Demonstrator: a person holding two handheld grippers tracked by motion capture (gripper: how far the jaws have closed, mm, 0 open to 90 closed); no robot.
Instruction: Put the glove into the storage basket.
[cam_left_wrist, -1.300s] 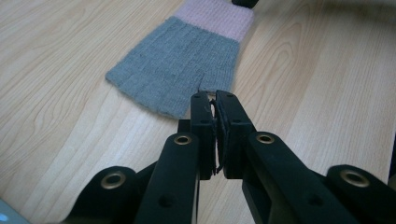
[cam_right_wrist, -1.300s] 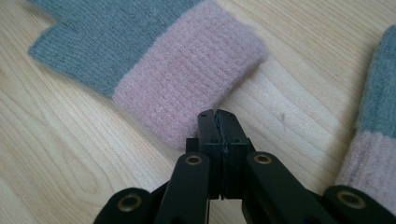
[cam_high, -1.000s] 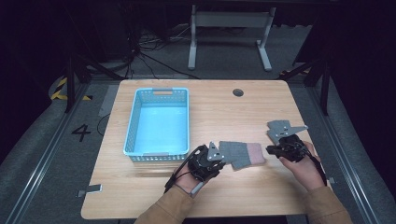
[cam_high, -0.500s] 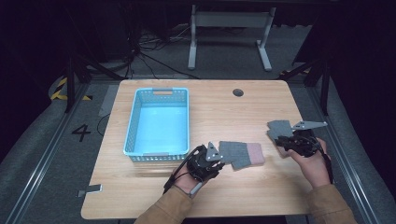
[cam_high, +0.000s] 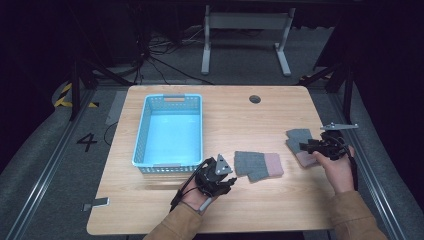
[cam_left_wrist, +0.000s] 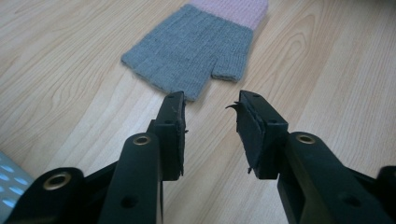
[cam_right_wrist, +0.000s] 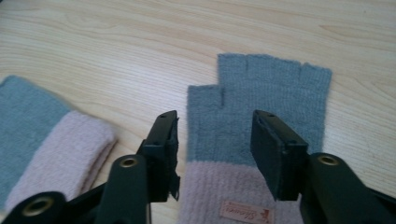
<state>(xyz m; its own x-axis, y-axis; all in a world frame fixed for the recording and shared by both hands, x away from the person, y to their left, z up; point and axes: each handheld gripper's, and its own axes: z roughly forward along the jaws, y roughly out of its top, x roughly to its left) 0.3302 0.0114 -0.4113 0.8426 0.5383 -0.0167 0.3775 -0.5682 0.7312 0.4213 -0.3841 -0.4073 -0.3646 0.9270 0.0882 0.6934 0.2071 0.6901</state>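
Dark flooring and cables are being shown around a pale wooden worktop (cam_high: 230, 210) that is taking up the middle of the high view. At the left centre of that frame, a light blue basket (cam_high: 141, 145) is being carried by the worktop, its long side running up the picture.

Just right of the basket's lower corner, at the lower middle of the frame, a grey and pink glove (cam_high: 257, 165) is lying flat. In the left gripper view it is being seen at the upper centre (cam_left_wrist: 196, 44), just beyond the jaw tips.

A second glove (cam_high: 296, 140) is being shown at the right centre of the high view, partly covered by the right tongs (cam_high: 306, 146). In the right gripper view it is lying flat at the centre (cam_right_wrist: 243, 126), fingers pointing to the top, a small label at the cuff.

The left tongs (cam_high: 227, 176) are being held spread, having just been opening, with bare wood between the jaws. The right tongs are being held spread too, also just opened, with the second glove lying beneath and between them, unpinched.
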